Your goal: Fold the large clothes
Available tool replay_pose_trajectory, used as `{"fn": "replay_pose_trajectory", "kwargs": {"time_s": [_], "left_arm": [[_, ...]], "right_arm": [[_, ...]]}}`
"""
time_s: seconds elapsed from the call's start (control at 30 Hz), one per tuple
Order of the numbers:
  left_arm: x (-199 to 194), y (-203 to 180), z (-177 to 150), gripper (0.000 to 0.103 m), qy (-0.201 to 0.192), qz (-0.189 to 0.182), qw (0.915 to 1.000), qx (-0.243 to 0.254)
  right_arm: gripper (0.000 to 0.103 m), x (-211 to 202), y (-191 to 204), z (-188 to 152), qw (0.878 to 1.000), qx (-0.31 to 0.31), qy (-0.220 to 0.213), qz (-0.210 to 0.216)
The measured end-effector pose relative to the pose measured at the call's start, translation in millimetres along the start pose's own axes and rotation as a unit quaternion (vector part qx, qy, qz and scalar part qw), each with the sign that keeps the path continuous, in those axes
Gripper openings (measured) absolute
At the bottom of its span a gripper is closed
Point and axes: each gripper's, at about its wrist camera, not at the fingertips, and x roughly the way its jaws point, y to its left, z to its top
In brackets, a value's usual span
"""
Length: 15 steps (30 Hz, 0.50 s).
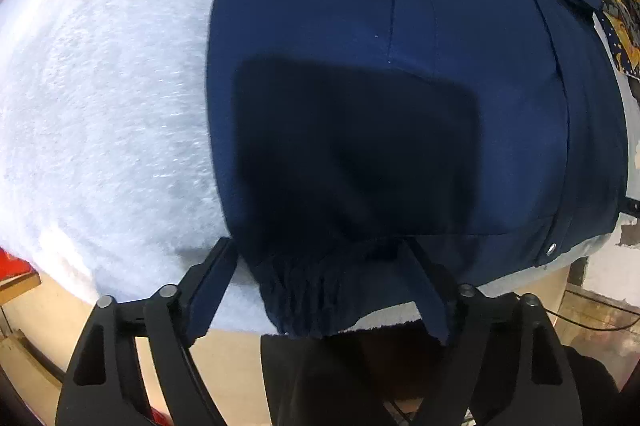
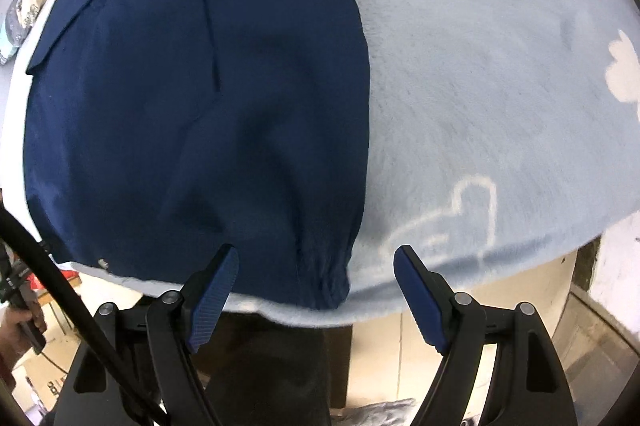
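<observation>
The left tongs (image 1: pixel 320 258) stand apart around the gathered elastic hem of the navy jacket (image 1: pixel 380 26) at the near edge of the desk, not yet pinching it. The right tongs (image 2: pixel 316 262) are also spread wide, straddling the jacket's other gathered hem corner (image 2: pixel 324 274). The jacket lies flat on a pale blue blanket (image 2: pixel 480 66) covering the desk, collar toward the far edge. Both tongs should probably close on the hem alone, not the blanket, then lift evenly toward the collar.
</observation>
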Motion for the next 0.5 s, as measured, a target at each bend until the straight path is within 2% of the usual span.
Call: {"fn": "replay_pose_trajectory", "kwargs": {"time_s": [0.17, 0.2, 0.23, 0.27, 0.3, 0.33, 0.37, 0.43, 0.5], "left_arm": [[5, -14, 2, 0.084, -0.01, 0.008, 0.9999, 0.002], [4, -18, 1, 0.08, -0.015, 0.014, 0.9998, 0.003], [4, -19, 0, 0.073, -0.019, 0.016, 0.9997, 0.006], [2, -23, -2, 0.062, -0.022, 0.018, 0.9995, 0.012], [-2, -27, -3, 0.058, -0.024, 0.022, 0.9993, 0.017], [-5, -29, -4, 0.04, -0.027, 0.021, 0.9993, 0.015], [-11, -24, -6, 0.033, -0.03, 0.01, 0.9995, 0.007], [-18, -22, -6, 0.031, -0.032, -0.015, 0.9993, -0.011], [-19, -20, -7, 0.031, -0.031, -0.025, 0.9992, -0.007]], "right_arm": [[0.086, 21, -6, 10, 1.0, 0.006, 0.013, 0.026], [0.081, 21, -6, 10, 0.999, 0.007, 0.013, 0.033], [0.066, 21, -4, 10, 0.999, 0.006, 0.013, 0.037], [0.056, 18, -6, 8, 0.999, 0.004, 0.012, 0.043], [0.043, 16, -8, 5, 0.999, 0.001, 0.013, 0.041], [0.028, 13, -8, 4, 0.999, -0.004, 0.012, 0.039], [0.022, 9, -9, 2, 0.999, -0.005, 0.01, 0.042], [0.021, 2, -16, -1, 0.998, 0.011, 0.009, 0.068], [0.021, 0, -21, -2, 0.996, 0.014, 0.01, 0.085]]}}
